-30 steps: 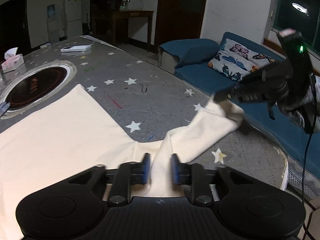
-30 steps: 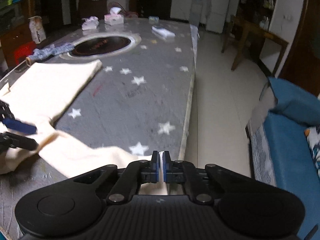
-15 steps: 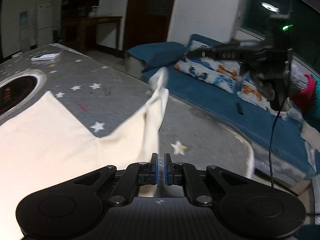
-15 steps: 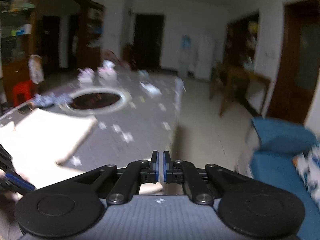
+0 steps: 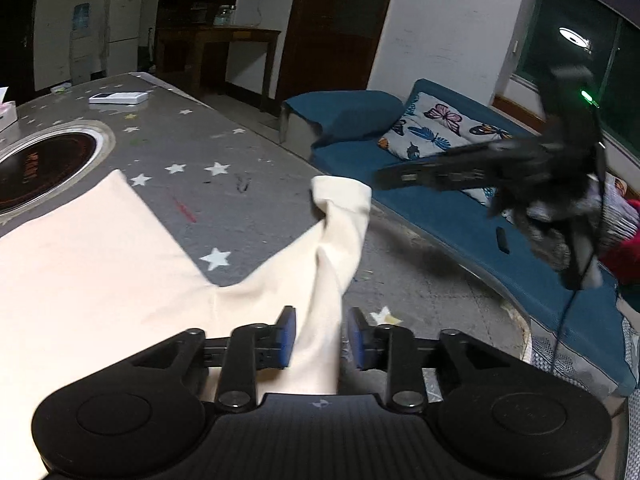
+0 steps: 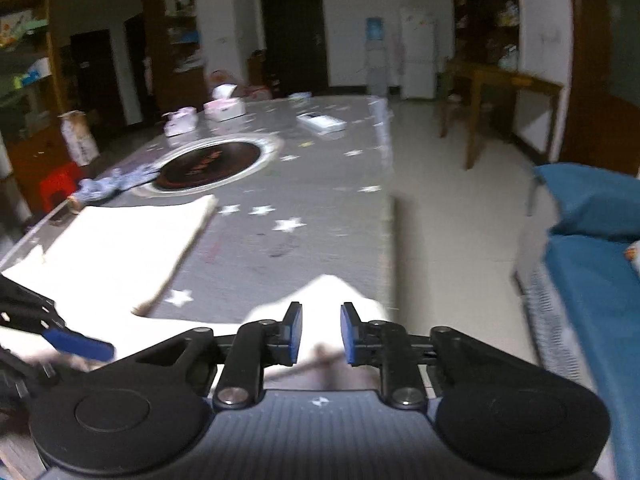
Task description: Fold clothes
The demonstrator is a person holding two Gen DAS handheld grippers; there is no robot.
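A cream garment (image 5: 100,264) lies spread on the grey star-patterned table (image 5: 240,160); its sleeve (image 5: 336,248) runs up between the fingers of my left gripper (image 5: 319,338), whose jaws stand open around it. The sleeve cuff (image 5: 340,196) is crumpled in mid-air just off the tips of the right gripper (image 5: 384,179), seen blurred at right. In the right wrist view my right gripper (image 6: 321,332) is open, with the cuff (image 6: 324,300) loose between and below its pads. The garment body (image 6: 116,248) lies at left.
An inset round burner (image 6: 208,164) sits mid-table, with tissue boxes (image 6: 224,108), a white flat box (image 6: 322,122) and a blue patterned cloth (image 6: 108,184) around it. A blue sofa (image 5: 460,216) with a butterfly cushion runs along the table's right edge (image 6: 390,240).
Both grippers were shut on the sleeve half a second ago and have opened. The sleeve, which had been lifted and stretched, now slackens and its cuff drops away from the right gripper.
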